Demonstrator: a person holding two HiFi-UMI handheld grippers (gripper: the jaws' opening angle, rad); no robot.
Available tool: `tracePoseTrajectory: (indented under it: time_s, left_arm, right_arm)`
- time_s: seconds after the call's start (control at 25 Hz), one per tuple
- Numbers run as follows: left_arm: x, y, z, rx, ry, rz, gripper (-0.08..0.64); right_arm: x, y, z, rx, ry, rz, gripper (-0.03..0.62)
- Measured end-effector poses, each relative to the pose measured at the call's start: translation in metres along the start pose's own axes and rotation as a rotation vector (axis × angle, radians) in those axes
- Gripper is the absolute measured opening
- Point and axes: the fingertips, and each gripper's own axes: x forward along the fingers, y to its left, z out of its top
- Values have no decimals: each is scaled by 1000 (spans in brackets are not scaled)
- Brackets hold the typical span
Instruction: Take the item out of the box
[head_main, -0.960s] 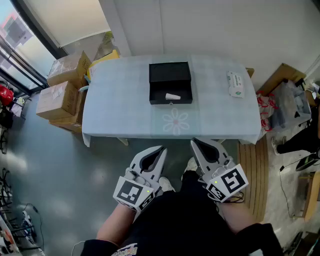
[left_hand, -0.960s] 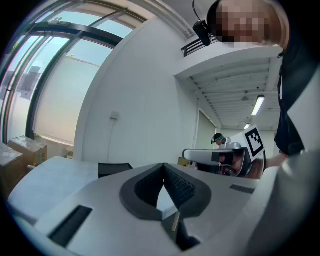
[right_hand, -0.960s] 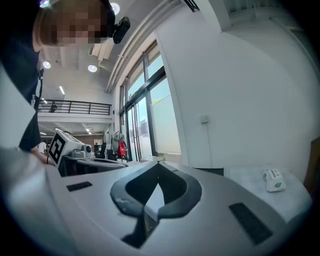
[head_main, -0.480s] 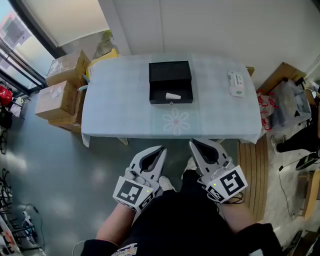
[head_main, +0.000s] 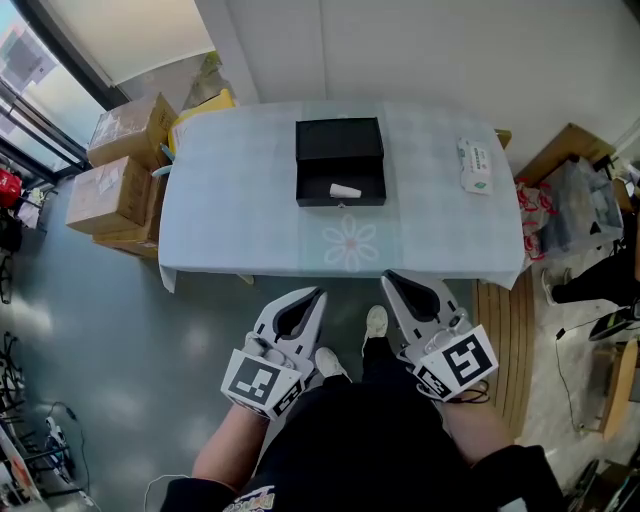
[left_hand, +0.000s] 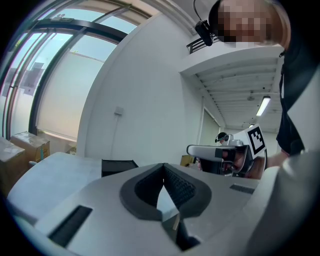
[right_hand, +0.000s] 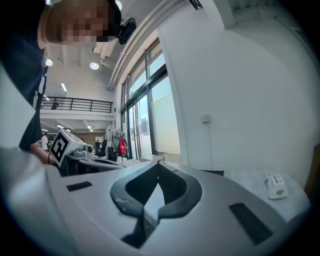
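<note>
An open black box (head_main: 340, 162) stands at the middle of the table (head_main: 230, 210), its lid raised at the far side. A small white item (head_main: 345, 191) lies inside it, near the front wall. Both grippers hang in front of the table's near edge, well short of the box. My left gripper (head_main: 318, 293) is shut with nothing in it. My right gripper (head_main: 387, 277) is also shut and empty. In the left gripper view the box (left_hand: 119, 166) shows beyond the closed jaw tips. The right gripper (left_hand: 220, 151) appears there too.
A white packet (head_main: 472, 166) lies on the table's right part and shows again in the right gripper view (right_hand: 275, 186). Cardboard boxes (head_main: 112, 180) stack at the table's left. More boxes and bags (head_main: 575, 200) crowd the right side. A flower print (head_main: 351, 243) marks the tablecloth.
The view has drifted a little: the table and box sit slightly higher in frame. The left gripper has shifted a bit left and up; both stay shut.
</note>
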Motion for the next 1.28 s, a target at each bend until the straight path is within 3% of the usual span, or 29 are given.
tracePoseTrajectory:
  time_s: [0.6, 1.28]
  left_arm:
    - [59, 22, 21, 12, -3, 78, 9]
    - [124, 49, 29, -12, 3, 206, 8]
  right_arm:
    - [35, -69, 18, 10, -14, 62, 9]
    - [79, -138, 24, 41, 10, 190, 9]
